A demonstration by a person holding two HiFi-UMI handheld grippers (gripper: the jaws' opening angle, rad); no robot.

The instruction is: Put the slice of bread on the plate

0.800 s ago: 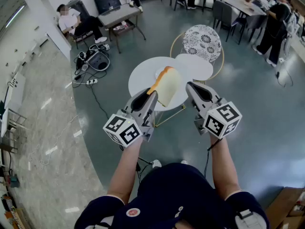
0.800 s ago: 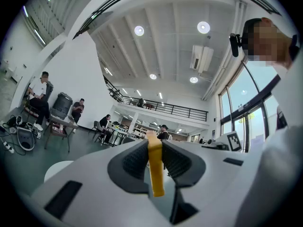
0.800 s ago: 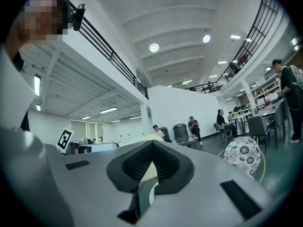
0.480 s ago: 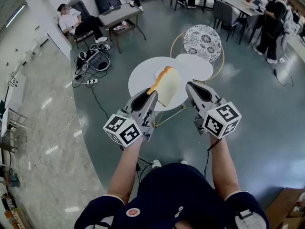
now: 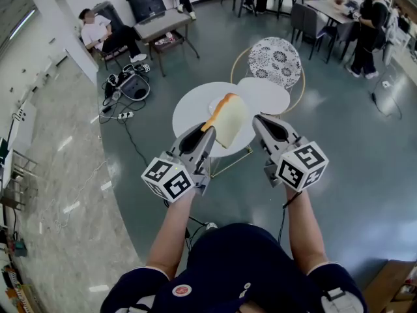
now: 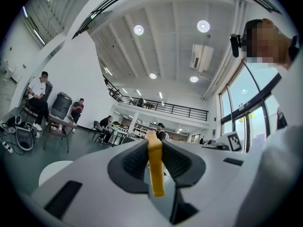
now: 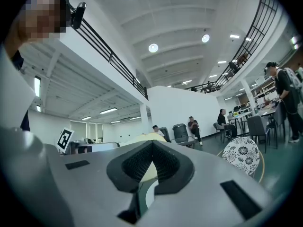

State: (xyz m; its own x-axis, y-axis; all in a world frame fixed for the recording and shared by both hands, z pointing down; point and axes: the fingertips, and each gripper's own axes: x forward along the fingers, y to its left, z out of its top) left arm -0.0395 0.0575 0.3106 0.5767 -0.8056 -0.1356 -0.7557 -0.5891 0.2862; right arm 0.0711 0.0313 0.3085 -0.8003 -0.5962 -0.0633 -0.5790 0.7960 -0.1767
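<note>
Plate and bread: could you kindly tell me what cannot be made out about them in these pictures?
- Plate: head view, mostly hidden behind the slice of bread; only a rim sliver shows.
- Slice's faces: left gripper view, seen only edge-on between the left gripper's jaws.
- Slice again: right gripper view, mostly hidden behind the right gripper's shut jaws.

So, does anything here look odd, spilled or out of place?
Only the slice of bread: the left gripper holds it by one edge in the air above the white table. Nothing looks spilled or broken.
</note>
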